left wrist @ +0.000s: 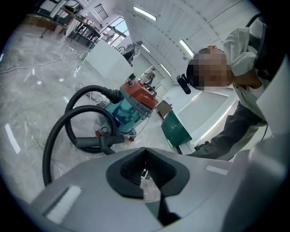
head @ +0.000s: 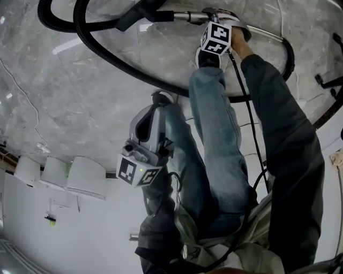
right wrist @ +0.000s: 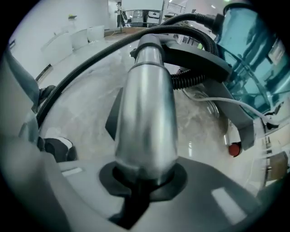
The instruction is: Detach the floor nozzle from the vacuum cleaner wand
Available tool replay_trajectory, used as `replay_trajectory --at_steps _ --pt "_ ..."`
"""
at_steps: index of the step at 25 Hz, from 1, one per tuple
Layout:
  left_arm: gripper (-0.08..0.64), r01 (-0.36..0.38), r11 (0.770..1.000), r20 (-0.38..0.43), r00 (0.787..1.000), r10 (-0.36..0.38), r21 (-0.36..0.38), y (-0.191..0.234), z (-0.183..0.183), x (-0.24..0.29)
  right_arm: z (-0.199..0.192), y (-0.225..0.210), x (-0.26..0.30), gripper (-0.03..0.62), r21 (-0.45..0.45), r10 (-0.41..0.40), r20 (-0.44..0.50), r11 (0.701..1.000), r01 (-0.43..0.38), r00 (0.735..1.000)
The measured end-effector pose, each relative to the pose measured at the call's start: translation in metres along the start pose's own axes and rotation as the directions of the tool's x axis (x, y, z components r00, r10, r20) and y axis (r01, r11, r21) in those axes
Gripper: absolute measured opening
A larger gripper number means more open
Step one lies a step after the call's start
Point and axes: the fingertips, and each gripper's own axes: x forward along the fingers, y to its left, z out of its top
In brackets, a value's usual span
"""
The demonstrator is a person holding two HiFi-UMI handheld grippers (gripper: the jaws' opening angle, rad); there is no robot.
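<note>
The silver vacuum wand lies along the top of the head view and fills the right gripper view. My right gripper points steeply down and is shut on it, the tube seated in the notch of its jaws. The wand runs into the dark handle and black ribbed hose. My left gripper hangs lower by the person's jeans, shut on nothing. It faces the teal canister with a red top. I cannot make out the floor nozzle in any view.
The hose loops over the marble floor. The canister stands close on the right of the right gripper view. White panels stand at lower left, a green box behind the canister. A thin cable trails on the floor.
</note>
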Motion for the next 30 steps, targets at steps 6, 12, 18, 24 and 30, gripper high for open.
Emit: replay_trajectory --at_steps 6,12,18,24,30 --pt "0.137 0.152 0.988 -0.083 0.985 -0.152 -0.001 -0.03 0.004 -0.009 0.038 -0.002 -0.12 0.041 0.021 0.028 0.193 0.999 -0.033 0.981" --pt "0.287 0.299 0.953 -0.077 0.95 -0.301 -0.045 -0.107 0.041 -0.053 0.1 0.014 -0.336 0.04 0.073 -0.02 0.276 0.997 0.0 0.961" --pt "0.414 0.503 0.864 0.055 0.863 -0.502 -0.004 -0.198 0.149 -0.122 0.152 0.086 -0.506 0.041 0.065 0.016 0.367 0.997 -0.043 0.93" --pt "0.413 0.74 0.65 -0.082 0.668 -0.74 0.173 -0.329 0.175 -0.198 0.188 0.138 -0.596 0.041 0.13 0.044 0.44 0.985 -0.112 0.897" --pt "0.427 0.772 0.614 -0.049 0.628 -0.776 0.162 -0.355 0.181 -0.233 0.199 0.147 -0.633 0.041 0.111 -0.049 0.43 0.994 0.001 0.902"
